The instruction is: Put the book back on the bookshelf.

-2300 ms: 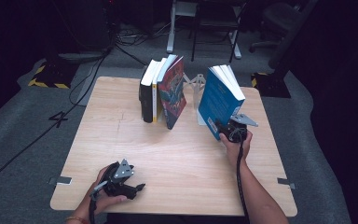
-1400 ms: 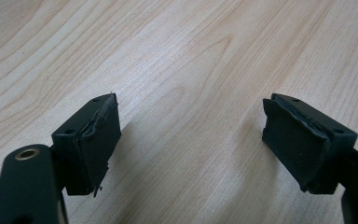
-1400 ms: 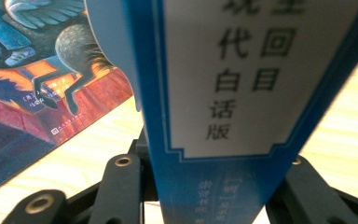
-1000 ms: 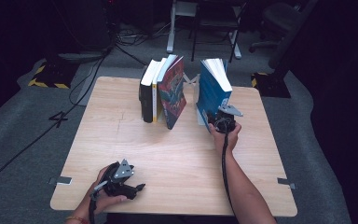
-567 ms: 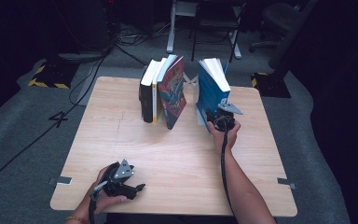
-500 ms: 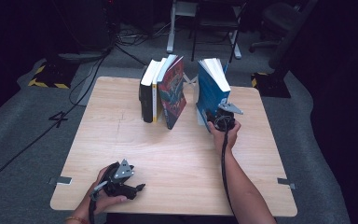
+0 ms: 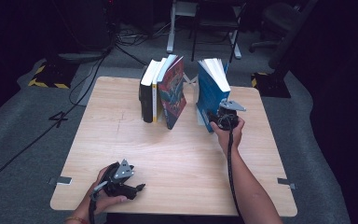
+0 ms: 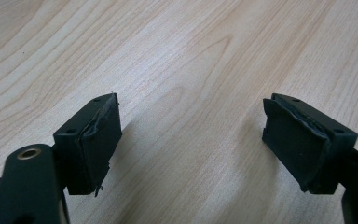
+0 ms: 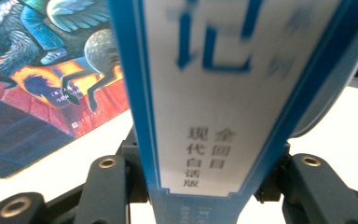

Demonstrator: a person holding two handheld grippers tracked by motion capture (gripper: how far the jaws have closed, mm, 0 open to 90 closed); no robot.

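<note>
A thick blue book stands upright on its edge on the wooden table, right of a row of books. My right gripper holds it low at the spine; in the right gripper view the blue-and-white spine sits between the jaws, whose pads touch both covers. Those jaws have just been opening, with the book still between them. The row's nearest book is a leaning red illustrated book, also visible in the right gripper view. My left gripper rests open at the table's front left, with bare wood between its pads.
A gap of bare table separates the blue book from the red one. A white bookend stands behind that gap. Cables, a stand and chair legs lie on the dark floor behind the table.
The right hand has brought the blue book left, closer to the row, and stood it more upright. Since half a second ago it has barely shifted. The left gripper has not moved.
</note>
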